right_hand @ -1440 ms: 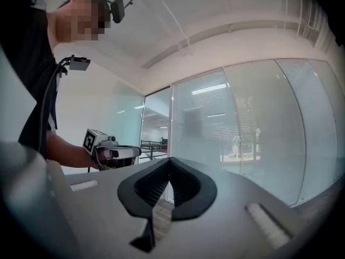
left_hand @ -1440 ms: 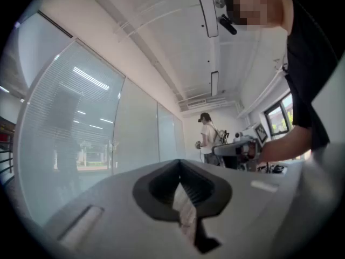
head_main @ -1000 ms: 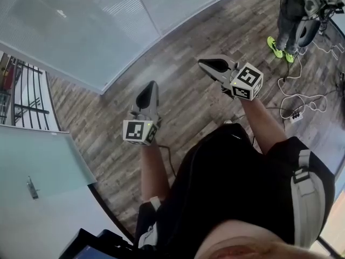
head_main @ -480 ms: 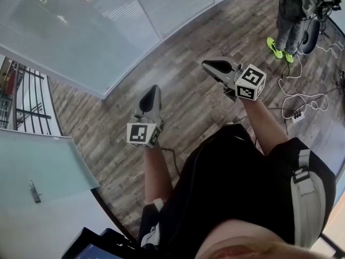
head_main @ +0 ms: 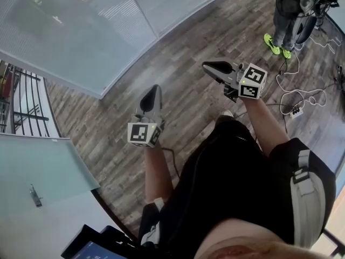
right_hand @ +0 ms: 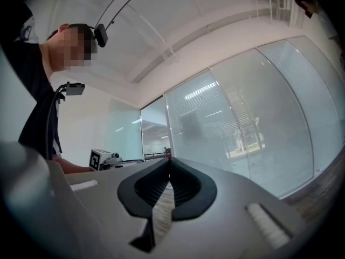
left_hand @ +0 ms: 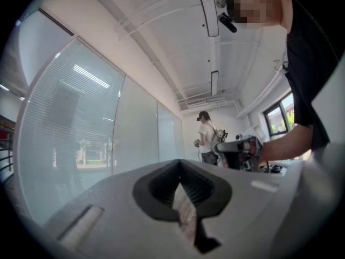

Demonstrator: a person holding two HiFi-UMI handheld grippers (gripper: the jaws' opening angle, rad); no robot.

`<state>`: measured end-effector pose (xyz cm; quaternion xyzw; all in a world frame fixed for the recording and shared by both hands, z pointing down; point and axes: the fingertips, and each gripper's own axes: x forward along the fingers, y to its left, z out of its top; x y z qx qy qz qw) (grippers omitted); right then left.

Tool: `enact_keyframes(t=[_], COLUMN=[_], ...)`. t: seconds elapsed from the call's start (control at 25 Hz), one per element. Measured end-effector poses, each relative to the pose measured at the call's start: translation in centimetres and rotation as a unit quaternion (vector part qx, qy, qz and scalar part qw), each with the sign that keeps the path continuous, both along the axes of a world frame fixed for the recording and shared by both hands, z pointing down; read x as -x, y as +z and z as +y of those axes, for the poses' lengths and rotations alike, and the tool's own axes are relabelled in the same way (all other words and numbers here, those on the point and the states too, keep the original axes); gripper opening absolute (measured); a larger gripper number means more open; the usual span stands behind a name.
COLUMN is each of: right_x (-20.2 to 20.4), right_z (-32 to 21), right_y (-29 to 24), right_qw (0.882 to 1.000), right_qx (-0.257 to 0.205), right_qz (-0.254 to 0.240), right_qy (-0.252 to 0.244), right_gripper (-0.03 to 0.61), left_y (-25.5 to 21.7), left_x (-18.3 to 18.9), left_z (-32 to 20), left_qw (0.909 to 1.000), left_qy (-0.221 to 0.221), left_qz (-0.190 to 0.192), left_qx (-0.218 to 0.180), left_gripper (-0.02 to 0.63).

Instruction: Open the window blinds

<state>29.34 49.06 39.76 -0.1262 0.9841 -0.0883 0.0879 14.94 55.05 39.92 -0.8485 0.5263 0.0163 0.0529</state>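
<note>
Window blinds: horizontal slats [head_main: 81,26] behind the glass wall, filling the upper left of the head view. In the left gripper view they fill the left side [left_hand: 70,128], and in the right gripper view they cover the centre and right [right_hand: 242,123]. The slats hang down over the panes, and daylight shows dimly through them.
Left hand-held gripper: left of centre in the head view [head_main: 153,89], over the wooden floor [head_main: 108,139] and pointing toward the glass. Its jaws are together in its own view [left_hand: 180,166], with nothing between them. It stands apart from the blinds.
Right hand-held gripper: right of centre, higher in the frame [head_main: 207,65]. Its jaws are pressed together and hold nothing [right_hand: 170,163]. It is also clear of the glass.
Marker cubes: one at the rear of each gripper, left [head_main: 145,134] and right [head_main: 252,81].
Second person: stands at the upper right edge [head_main: 288,9] in bright green shoes [head_main: 272,42], and appears small at mid-frame in the left gripper view [left_hand: 207,136].
Cables: white loops on the floor at right [head_main: 302,96], with a power strip [head_main: 295,111] beside them.
Door: a pale panel at lower left [head_main: 32,161] with a handle [head_main: 35,196].
</note>
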Motion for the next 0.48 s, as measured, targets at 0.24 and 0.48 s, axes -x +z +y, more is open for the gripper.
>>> enact_keyframes(t=[0.24, 0.48], right_x=[-0.3, 0.3], right_z=[-0.7, -4.2], right_y=[1.3, 2.0], right_qw=[1.0, 1.0], right_qx=[0.004, 0.006], right_qz=[0.001, 0.002], right_qy=[-0.017, -0.027], right_gripper=[0.006, 0.006], left_y=[0.8, 1.8], left_x=[-0.4, 0.3], left_z=[-2.0, -5.3], left_qw=[0.9998, 0.9997], left_qy=[0.007, 0.001], left_qz=[-0.003, -0.007], left_qx=[0.016, 0.025], left_gripper=[0.003, 0.003])
